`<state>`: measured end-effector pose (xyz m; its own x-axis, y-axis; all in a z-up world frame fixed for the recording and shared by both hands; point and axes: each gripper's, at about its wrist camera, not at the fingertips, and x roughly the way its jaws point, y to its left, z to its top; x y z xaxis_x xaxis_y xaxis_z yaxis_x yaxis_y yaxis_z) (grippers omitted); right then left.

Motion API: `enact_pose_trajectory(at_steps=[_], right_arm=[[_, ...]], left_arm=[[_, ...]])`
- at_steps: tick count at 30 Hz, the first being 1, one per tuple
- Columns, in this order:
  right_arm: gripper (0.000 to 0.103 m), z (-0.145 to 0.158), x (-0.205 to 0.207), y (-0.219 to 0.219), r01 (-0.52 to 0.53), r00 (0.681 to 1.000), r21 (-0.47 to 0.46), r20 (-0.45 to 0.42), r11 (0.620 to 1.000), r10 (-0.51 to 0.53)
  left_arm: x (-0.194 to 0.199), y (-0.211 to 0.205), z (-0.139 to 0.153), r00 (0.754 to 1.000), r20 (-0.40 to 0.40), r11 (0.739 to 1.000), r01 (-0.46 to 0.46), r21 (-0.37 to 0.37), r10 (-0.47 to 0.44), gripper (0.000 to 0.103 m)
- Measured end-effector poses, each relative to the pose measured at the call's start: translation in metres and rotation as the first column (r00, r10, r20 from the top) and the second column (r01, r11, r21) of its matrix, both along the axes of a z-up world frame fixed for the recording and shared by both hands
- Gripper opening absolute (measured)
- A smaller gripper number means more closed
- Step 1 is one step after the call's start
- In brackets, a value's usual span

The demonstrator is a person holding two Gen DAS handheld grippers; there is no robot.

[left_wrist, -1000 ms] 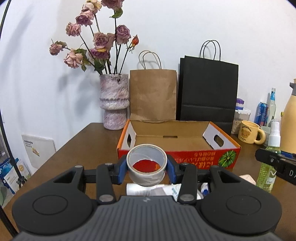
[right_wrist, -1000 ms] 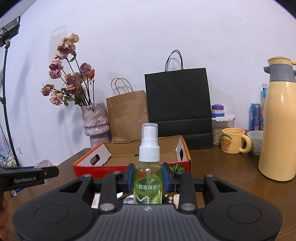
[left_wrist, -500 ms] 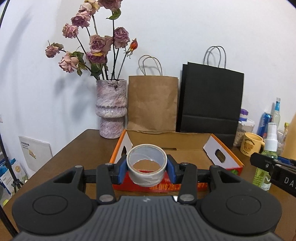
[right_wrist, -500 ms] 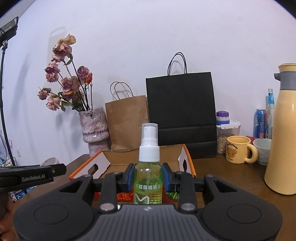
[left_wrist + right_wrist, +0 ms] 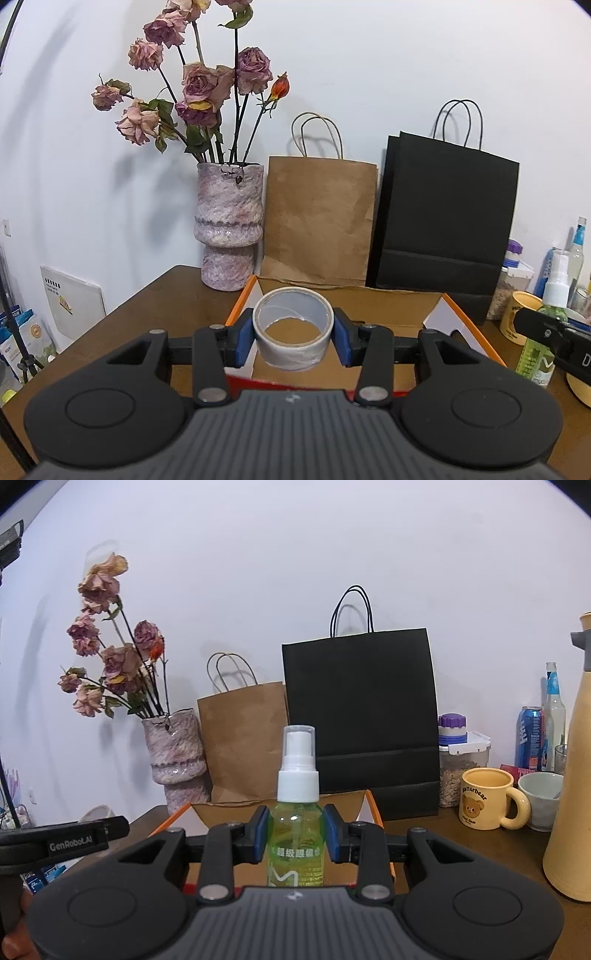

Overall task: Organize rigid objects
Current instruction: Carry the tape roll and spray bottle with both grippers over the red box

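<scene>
Over the box [image 5: 465,325], left claw [image 5: 293,334] gripping tape [image 5: 293,332] and right claw [image 5: 295,834] gripping spray [image 5: 297,812] should lower gently before letting go.

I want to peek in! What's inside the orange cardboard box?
Only bare brown cardboard shows inside the box. The tape roll, held by the left gripper, hangs over it. The gripper and roll hide the near floor, so I can't tell what's there.

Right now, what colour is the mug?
Pale yellow mug with a bear print; right wrist view.
</scene>
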<state>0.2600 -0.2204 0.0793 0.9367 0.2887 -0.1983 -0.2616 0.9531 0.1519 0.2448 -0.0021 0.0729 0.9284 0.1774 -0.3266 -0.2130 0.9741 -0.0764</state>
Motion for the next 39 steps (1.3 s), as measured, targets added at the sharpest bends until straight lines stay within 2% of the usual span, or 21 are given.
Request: enact_pose_trajectory(at_steps=[19,31,39], right_arm=[[0.03,-0.003,0.09,0.021,-0.003,1.0,0.0,-0.027,1.0,0.003],[0.03,-0.021,0.149,0.04,-0.018,0.994,-0.072,-0.105,0.997,0.01],[0.03,-0.041,0.161,0.046,-0.022,0.987,-0.12,-0.16,0.993,0.002]], left_arm=[[0.08,0.02,-0.013,0.998,-0.043,0.999,-0.04,0.01,0.041,0.044],[0.127,0.024,-0.036,0.992,-0.121,0.997,-0.04,0.065,0.048,0.044],[0.135,0.023,-0.049,0.985,-0.167,0.996,-0.026,0.082,0.039,0.044]])
